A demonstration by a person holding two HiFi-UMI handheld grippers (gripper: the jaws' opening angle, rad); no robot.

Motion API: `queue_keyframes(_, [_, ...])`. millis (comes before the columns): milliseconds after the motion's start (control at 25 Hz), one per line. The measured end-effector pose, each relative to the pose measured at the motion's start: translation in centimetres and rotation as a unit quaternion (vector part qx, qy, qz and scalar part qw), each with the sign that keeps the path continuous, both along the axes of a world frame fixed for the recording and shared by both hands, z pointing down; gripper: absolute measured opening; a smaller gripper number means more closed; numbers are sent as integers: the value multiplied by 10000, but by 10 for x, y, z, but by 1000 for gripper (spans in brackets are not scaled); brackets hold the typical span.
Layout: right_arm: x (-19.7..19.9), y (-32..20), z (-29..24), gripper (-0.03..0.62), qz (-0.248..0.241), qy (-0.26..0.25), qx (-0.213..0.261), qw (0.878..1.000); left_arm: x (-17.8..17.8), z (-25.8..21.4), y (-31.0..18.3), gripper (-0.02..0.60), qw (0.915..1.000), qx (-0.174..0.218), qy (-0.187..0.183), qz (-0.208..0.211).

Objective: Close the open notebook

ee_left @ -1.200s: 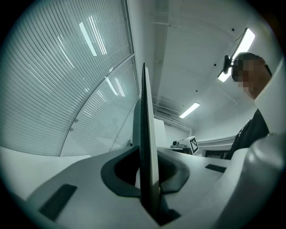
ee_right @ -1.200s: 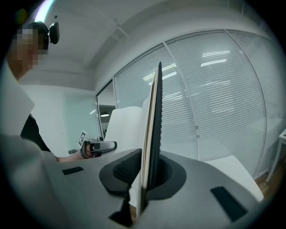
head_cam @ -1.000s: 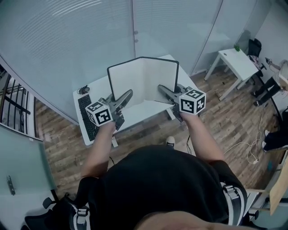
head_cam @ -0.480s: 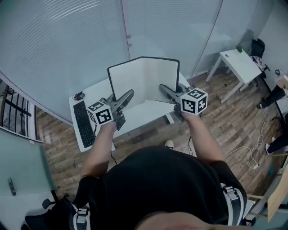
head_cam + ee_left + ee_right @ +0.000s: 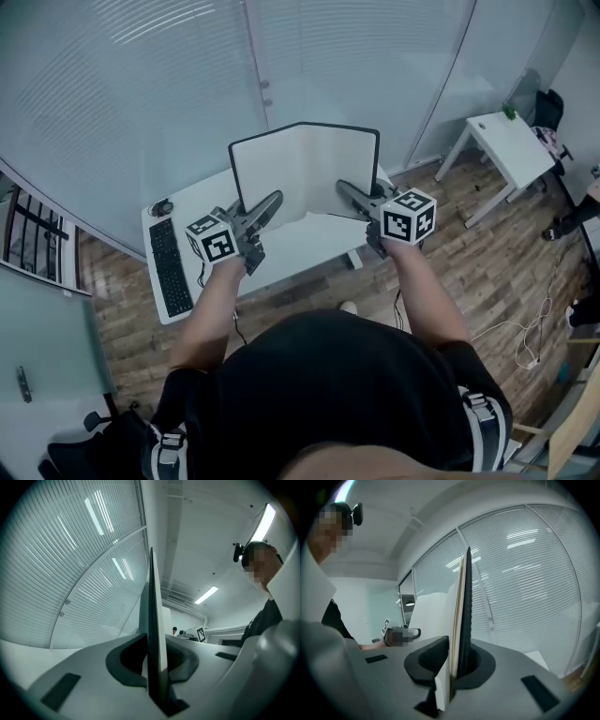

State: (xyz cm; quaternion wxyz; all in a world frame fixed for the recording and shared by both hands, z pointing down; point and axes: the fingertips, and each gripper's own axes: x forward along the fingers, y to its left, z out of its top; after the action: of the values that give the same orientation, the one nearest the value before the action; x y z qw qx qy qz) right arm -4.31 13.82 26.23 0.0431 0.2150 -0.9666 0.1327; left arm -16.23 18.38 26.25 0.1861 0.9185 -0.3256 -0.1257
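Between your two hand-held grippers, the notebook (image 5: 305, 169) is held upright and open over the white table (image 5: 300, 251), its pale pages facing you. Your left hand-held gripper (image 5: 272, 200) is pinched on the lower edge of the left cover, which shows edge-on between its jaws. Your right hand-held gripper (image 5: 343, 188) is pinched on the right half the same way, with the pages on its inner side and the textured black cover on its outer side. Beyond the outer side of your left hand-held gripper, a black keyboard (image 5: 169, 267) lies on the table.
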Motion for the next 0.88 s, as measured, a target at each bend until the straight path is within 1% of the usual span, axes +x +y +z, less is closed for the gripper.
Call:
queue_keyframes(160, [24, -44, -1, 60, -73, -20, -49, 10000, 25, -3, -45, 57, 9999, -59, -64, -66])
queue_keyframes(280, [25, -49, -3, 60, -143, 12, -24, 9999, 26, -4, -50, 57, 9999, -87, -35, -100])
queue_keyframes(480, [61, -104, -9, 60, -219, 19, -86, 9997, 61, -11, -105, 57, 9998, -174, -70, -120])
queue_keyframes(640, [82, -142, -10, 60, -255, -28, -100, 9996, 82, -13, -141, 57, 9995, -125, -136, -237])
queue_keyframes(880, [106, -185, -3, 60, -375, 12, -117, 9992, 110, -3, -183, 57, 9987, -299, -14, -406])
